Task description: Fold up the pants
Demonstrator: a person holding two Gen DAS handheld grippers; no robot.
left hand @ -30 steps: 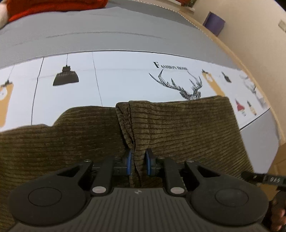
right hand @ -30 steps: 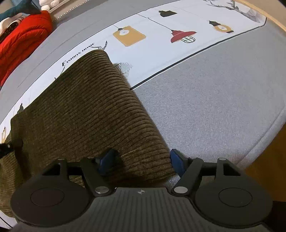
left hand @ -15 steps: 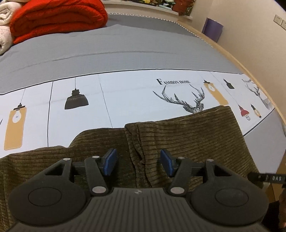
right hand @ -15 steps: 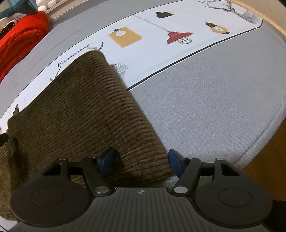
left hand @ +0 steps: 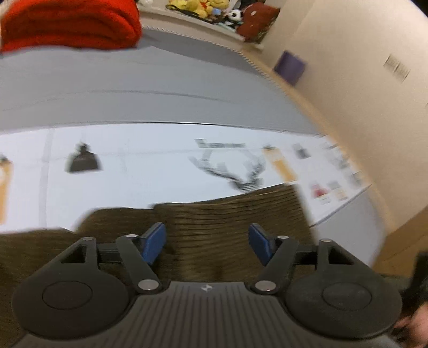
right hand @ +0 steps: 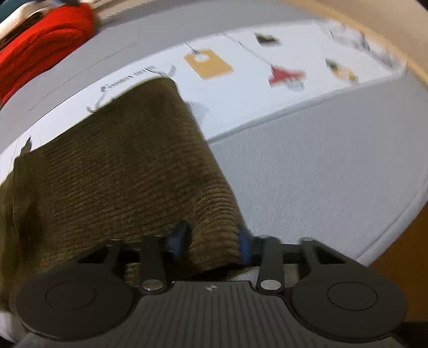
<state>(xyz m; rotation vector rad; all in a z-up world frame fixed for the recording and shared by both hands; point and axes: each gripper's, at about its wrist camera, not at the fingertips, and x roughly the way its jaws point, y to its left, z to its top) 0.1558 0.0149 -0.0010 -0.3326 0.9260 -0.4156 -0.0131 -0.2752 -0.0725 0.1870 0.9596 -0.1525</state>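
The olive-brown corduroy pants (left hand: pixel 230 214) lie folded on the bed, filling the lower part of both views (right hand: pixel 120 171). My left gripper (left hand: pixel 207 245) is wide open just above the cloth, holding nothing. My right gripper (right hand: pixel 211 241) has its blue pads on either side of the pants' near right corner; the jaws are narrower than before, with a fold of cloth standing between them. Both views are motion-blurred.
The bed has a grey cover (right hand: pixel 307 166) with a white printed band (left hand: pixel 149 166) of lamps and a deer. A red blanket (left hand: pixel 69 24) lies at the far end. Plush toys (left hand: pixel 203 8) and the wall are behind. The bed edge (right hand: pixel 396 222) is at right.
My left gripper let go of the bunched seam, opened wide and drew back. My right gripper's jaws have closed in on the corner of the pants.
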